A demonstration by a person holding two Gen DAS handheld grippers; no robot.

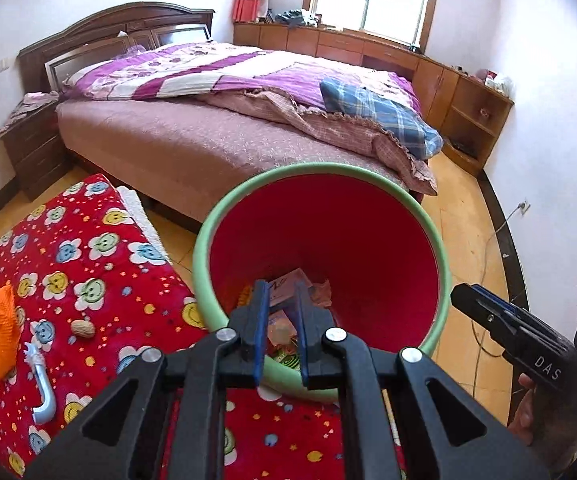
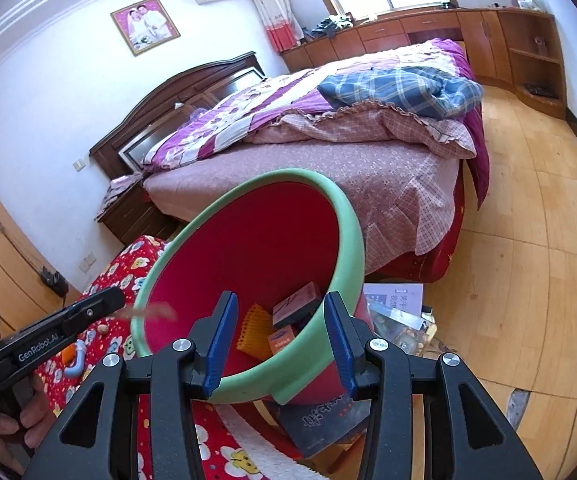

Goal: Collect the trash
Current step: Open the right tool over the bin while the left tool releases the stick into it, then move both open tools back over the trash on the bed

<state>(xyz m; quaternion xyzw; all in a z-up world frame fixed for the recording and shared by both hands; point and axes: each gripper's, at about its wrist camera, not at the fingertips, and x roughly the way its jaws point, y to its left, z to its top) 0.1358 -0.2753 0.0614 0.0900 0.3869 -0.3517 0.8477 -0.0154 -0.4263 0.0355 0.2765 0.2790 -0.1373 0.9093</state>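
The red bin (image 2: 256, 256) with a green rim tilts, its mouth turned up toward both claws, its long axis leaning away toward the bed (image 1: 192, 148). The right claw (image 2: 280, 344) pinches the bin's near rim. The left claw (image 1: 281, 332), nearly pressed together and empty, hangs over the mouth; a blurred scrap (image 2: 148, 312) shows just beyond its tip. Boxes (image 2: 292, 308) inside are partly hidden. Its side reads "GenRobot.AI".

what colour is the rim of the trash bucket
Pale green, around a red inside; the trash bucket shows best in the left wrist view.
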